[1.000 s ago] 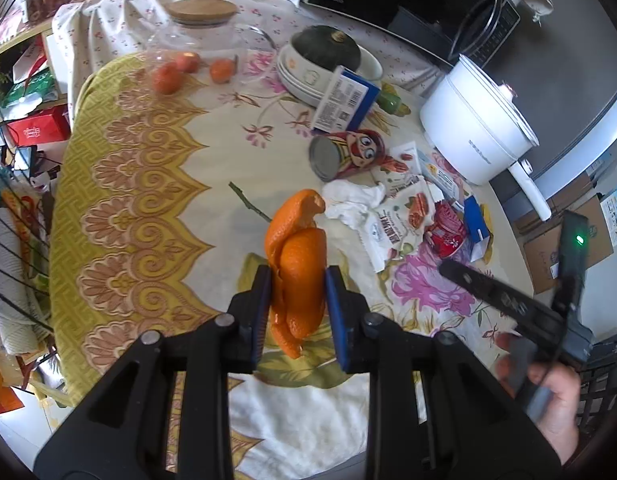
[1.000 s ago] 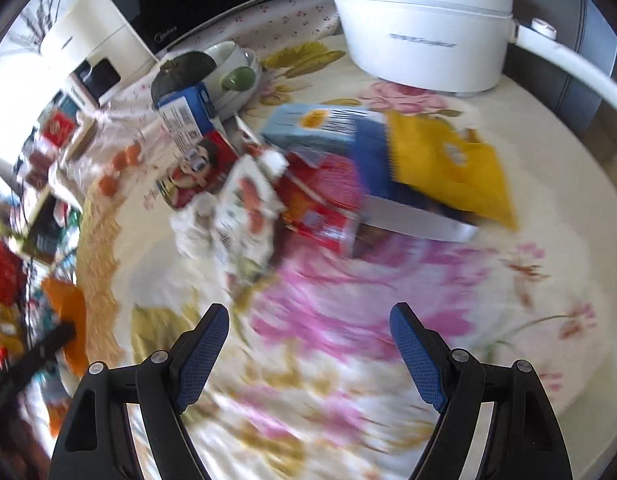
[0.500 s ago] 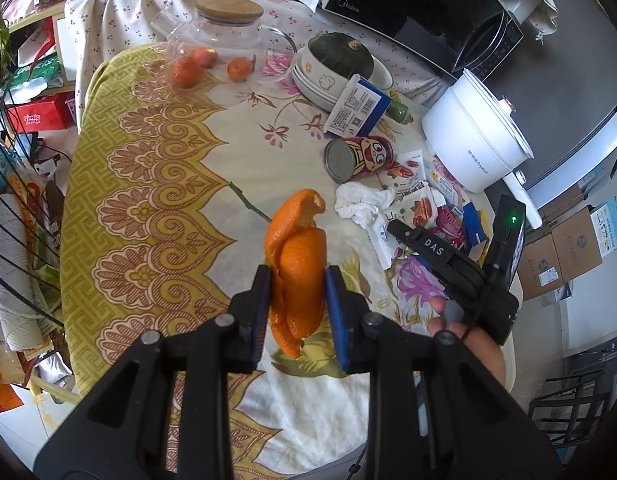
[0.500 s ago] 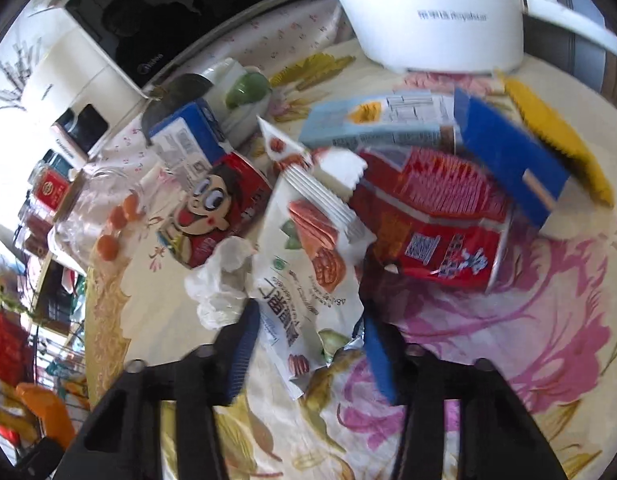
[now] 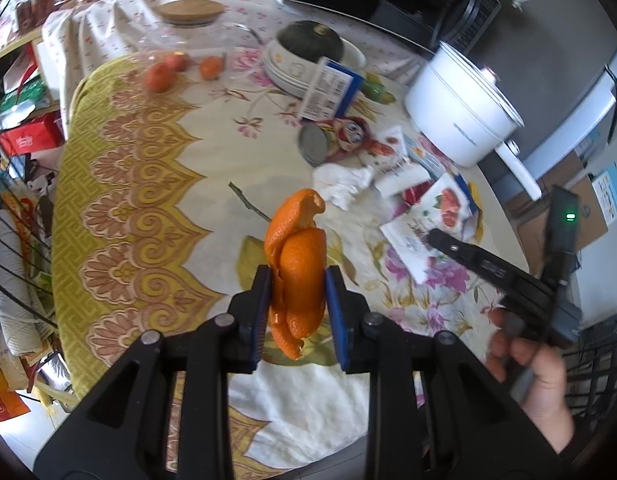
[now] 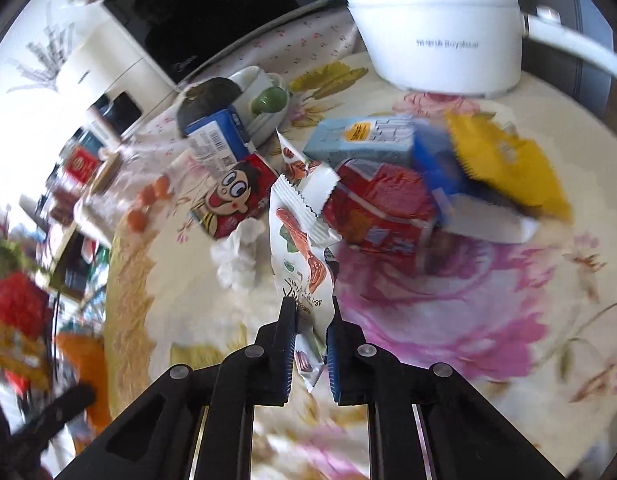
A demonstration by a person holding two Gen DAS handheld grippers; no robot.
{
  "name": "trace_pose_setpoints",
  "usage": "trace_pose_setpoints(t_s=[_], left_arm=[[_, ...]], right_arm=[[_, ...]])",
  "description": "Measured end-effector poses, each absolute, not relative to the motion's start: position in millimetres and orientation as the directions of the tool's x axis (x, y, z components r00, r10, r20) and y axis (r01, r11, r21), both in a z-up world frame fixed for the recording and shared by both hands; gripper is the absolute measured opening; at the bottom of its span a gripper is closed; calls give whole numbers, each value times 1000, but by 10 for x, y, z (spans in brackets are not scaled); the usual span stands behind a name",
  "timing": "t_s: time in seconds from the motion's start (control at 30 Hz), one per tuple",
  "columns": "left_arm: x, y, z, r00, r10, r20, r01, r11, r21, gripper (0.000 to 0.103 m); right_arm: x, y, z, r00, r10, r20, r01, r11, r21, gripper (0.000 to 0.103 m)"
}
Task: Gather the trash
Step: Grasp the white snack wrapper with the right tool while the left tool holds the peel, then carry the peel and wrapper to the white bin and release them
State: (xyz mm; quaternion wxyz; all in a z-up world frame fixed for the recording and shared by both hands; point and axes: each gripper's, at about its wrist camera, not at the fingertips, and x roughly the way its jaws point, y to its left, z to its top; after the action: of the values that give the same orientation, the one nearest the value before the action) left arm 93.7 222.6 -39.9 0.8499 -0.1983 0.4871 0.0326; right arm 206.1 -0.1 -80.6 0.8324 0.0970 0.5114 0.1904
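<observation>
My left gripper (image 5: 298,312) is shut on an orange peel (image 5: 298,256) and holds it above the table. My right gripper (image 6: 310,344) is shut on a white snack wrapper (image 6: 300,248) and lifts its near end off the cloth; it also shows in the left wrist view (image 5: 424,220). More trash lies behind it: a crumpled tissue (image 6: 238,256), a red cartoon can (image 6: 232,200), a red packet (image 6: 380,208), a light blue carton (image 6: 364,140) and a yellow packet (image 6: 504,164).
A white electric pot (image 6: 440,28) stands at the back right. A blue-and-white box (image 6: 216,140) leans by stacked bowls (image 5: 292,68) holding a dark squash. A glass jar (image 5: 188,36) with small oranges is at the far left. A twig (image 5: 248,204) lies mid-table.
My right gripper moved in over the trash pile, shut on the white snack wrapper and lifted it. My left gripper kept its hold on the orange peel.
</observation>
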Motion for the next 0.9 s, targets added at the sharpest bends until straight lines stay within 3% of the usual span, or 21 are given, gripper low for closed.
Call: trace_pose_setpoints(t_s=[0.47,0.9], left_arm=[[1050,1172,-527,458,-257,-851,-74,943,-325,29],[1120,99,-549,426,-305,-852,87,951,-296,29]], right_arm=[[1647,-1268,-255,441,269,-856,-215,958,190,14],[1316,-2498,-280,434,161,-887,-99,986,131,14]])
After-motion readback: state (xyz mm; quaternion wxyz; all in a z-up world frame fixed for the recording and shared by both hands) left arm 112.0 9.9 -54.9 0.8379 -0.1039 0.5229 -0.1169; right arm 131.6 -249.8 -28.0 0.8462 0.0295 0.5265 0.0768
